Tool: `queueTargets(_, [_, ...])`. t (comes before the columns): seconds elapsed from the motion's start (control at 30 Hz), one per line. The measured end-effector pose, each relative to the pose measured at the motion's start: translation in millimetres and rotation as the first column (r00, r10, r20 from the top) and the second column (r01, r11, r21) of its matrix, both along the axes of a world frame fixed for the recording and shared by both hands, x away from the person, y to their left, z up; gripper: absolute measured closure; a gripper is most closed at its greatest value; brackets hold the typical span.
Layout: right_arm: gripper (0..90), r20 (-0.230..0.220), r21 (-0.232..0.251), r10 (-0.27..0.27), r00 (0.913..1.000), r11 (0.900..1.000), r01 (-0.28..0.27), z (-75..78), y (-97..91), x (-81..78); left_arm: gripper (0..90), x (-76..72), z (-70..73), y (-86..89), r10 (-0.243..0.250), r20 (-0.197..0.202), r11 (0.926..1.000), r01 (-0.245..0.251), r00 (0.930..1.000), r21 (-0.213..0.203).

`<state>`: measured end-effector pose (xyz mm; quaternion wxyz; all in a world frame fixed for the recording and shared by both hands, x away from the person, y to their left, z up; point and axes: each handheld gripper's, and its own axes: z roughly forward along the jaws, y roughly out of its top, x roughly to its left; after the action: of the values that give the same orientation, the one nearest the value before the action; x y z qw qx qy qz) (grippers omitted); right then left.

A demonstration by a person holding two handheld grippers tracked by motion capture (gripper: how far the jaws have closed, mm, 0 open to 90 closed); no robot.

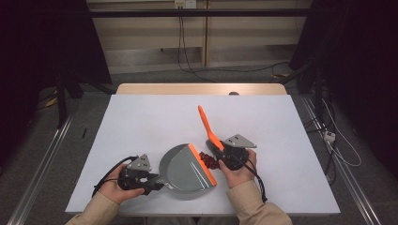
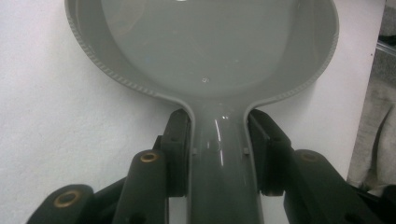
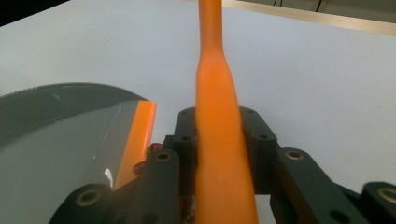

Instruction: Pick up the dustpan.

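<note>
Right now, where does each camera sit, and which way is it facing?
High view: above the person's side, looking forward and down on the table; forearms, left gripper and right gripper show.
Left gripper view: rides the left gripper, looking along its fingers, shut on the grey dustpan handle.
Right gripper view: rides the right gripper, looking along its fingers, shut on the orange brush handle.
Shared: the dustpan's orange lip appears in the high and right gripper views.
</note>
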<state>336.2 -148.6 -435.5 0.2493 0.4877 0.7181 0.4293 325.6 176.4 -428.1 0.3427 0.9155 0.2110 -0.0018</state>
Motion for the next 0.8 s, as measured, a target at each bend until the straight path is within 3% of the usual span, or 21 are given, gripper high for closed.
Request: queueTargets(0.8, [71.7, 0.006, 0.000, 0.014, 0.9999, 0.9999, -0.014, -0.8, 7.0, -2.7, 62.8, 1.9, 0.3, -1.2, -0.007, -0.015, 1.0000, 0.007, 0.9999, 0.004])
